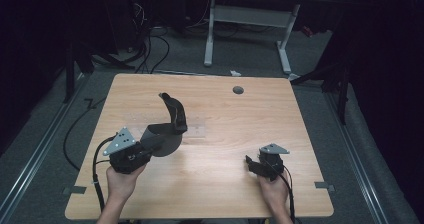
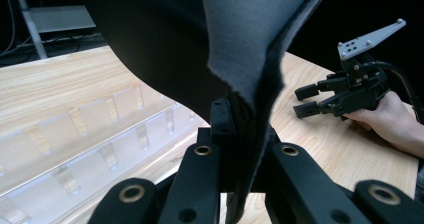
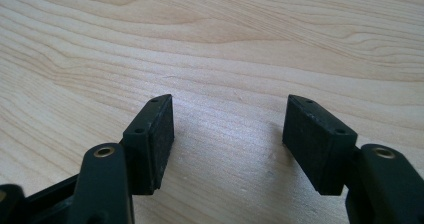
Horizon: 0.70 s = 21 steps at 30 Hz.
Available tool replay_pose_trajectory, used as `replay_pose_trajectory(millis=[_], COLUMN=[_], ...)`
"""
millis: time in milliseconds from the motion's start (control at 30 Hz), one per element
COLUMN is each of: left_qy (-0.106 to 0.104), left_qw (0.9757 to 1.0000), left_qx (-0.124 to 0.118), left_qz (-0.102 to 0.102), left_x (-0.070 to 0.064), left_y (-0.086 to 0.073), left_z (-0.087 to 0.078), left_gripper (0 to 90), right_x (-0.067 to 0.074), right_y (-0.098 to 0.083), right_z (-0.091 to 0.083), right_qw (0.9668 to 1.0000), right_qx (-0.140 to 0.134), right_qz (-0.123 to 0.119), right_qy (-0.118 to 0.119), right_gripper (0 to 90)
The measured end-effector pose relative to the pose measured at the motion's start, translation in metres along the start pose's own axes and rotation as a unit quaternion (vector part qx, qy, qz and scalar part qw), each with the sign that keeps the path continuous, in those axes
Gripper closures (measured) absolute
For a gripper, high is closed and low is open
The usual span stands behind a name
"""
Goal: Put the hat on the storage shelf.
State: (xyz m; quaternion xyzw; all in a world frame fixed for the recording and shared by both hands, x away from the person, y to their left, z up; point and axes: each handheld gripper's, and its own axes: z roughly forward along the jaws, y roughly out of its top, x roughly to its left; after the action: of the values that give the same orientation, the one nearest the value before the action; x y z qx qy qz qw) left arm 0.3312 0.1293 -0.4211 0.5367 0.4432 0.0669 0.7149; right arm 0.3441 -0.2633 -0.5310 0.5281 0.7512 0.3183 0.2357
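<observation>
High view: left gripper (image 1: 150, 146) clamps a dark grey, curved fabric piece (image 1: 170, 121), possibly a cap, above the wooden table (image 1: 225, 149). Right gripper (image 1: 252, 164) rests wide. Lift slowly, maintaining grip.

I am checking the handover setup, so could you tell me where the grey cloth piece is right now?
In the high view the grey cloth piece is at the table's left-centre, pinched in the left gripper and curling upward.

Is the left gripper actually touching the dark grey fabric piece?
Touching. In the left gripper view, the left gripper is shut on the fabric piece, its edge pinched between the jaws.
</observation>
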Motion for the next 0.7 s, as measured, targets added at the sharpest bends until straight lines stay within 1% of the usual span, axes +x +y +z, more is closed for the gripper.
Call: replay_pose_trajectory(millis=[67,100,167,267,400,533,567,600,700], left_qy=[0.001,0.001,0.001,0.010,0.016,0.021,0.023,0.028,0.033], left_qw=[1.0000,1.0000,0.9999,0.9998,0.9997,0.9995,0.9994,0.9992,0.9990], left_qx=[-0.002,-0.008,-0.011,-0.015,-0.019,-0.025,-0.026,-0.027,-0.031], left_qz=[0.001,-0.004,-0.005,0.001,0.006,0.005,0.007,0.007,0.005], left_x=[0.001,0.002,0.003,0.007,0.010,0.013,0.014,0.017,0.019], left_y=[0.001,0.004,0.006,0.010,0.014,0.017,0.017,0.018,0.019], left_z=[0.000,0.000,-0.001,-0.001,-0.003,-0.004,-0.004,-0.004,-0.003], left_gripper=[86.5,86.5,86.5,86.5,86.5,86.5,86.5,86.5,86.5], right_x=[0.000,0.000,0.000,0.000,0.000,0.000,0.000,0.000,0.000], right_y=[0.000,0.000,0.000,0.000,0.000,0.000,0.000,0.000,0.000], right_z=[0.000,0.000,0.000,0.000,0.000,0.000,0.000,0.000,0.000], right_qw=[1.0000,1.0000,1.0000,1.0000,1.0000,1.0000,1.0000,1.0000,1.0000], right_qx=[0.000,0.000,0.000,0.000,0.000,0.000,0.000,0.000,0.000], right_qz=[0.000,-0.001,-0.002,-0.002,-0.002,-0.002,-0.002,-0.002,-0.002], right_qy=[0.000,0.002,0.002,0.002,0.003,0.003,0.003,0.003,0.003], right_gripper=[37.5,37.6,37.6,37.7,37.7,37.6,37.7,37.6,37.6])
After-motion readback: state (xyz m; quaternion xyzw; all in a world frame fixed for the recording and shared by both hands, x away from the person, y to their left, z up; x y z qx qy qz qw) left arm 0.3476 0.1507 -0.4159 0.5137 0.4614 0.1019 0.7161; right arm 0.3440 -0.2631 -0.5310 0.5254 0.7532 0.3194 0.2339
